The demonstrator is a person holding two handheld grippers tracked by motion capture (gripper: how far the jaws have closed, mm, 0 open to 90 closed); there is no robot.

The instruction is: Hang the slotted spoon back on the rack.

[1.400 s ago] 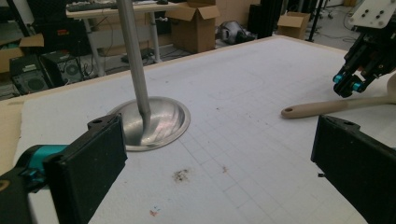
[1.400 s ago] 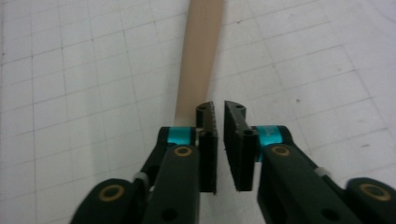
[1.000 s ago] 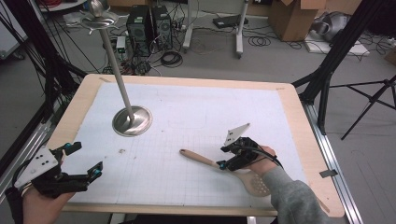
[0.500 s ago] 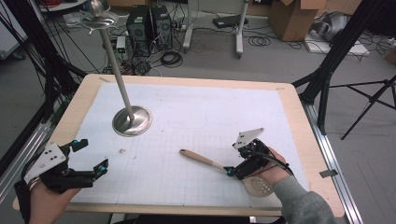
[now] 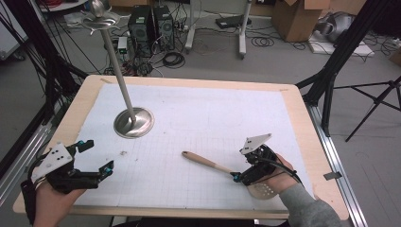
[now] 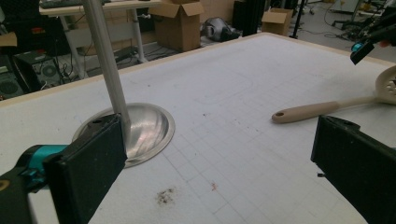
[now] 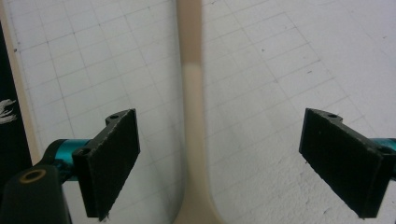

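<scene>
We have the right gripper point(image 5: 240, 177) hovering over the slotted spoon point(image 5: 222, 166), which lies flat on the surface point(image 5: 198, 113) near its front right part, its handle pointing left and away, its perforated bowl toward the near edge under our right hand point(image 5: 276, 177). In the right gripper view the handle point(image 7: 191, 93) runs up the middle between the two fingers point(image 7: 114, 158), which stand spread wide and clear of it on both sides; they have just been opening, with the handle between them but not pressed. We judge this to be either a release just made or the line-up before a grasp. A pick-up would call for lowering slightly and closing squarely across the neck of the handle.

Our left gripper point(image 5: 97, 158) waits near the front left corner, its fingers point(image 6: 88, 163) spread with nothing between them, pointing toward the metal stand point(image 5: 134, 122).

The spoon's bowl lies close to the front edge, so a slip toward us could push it off. The middle and far side of the surface lie open, with the stand's base and pole as the sole obstacle on the left.
</scene>
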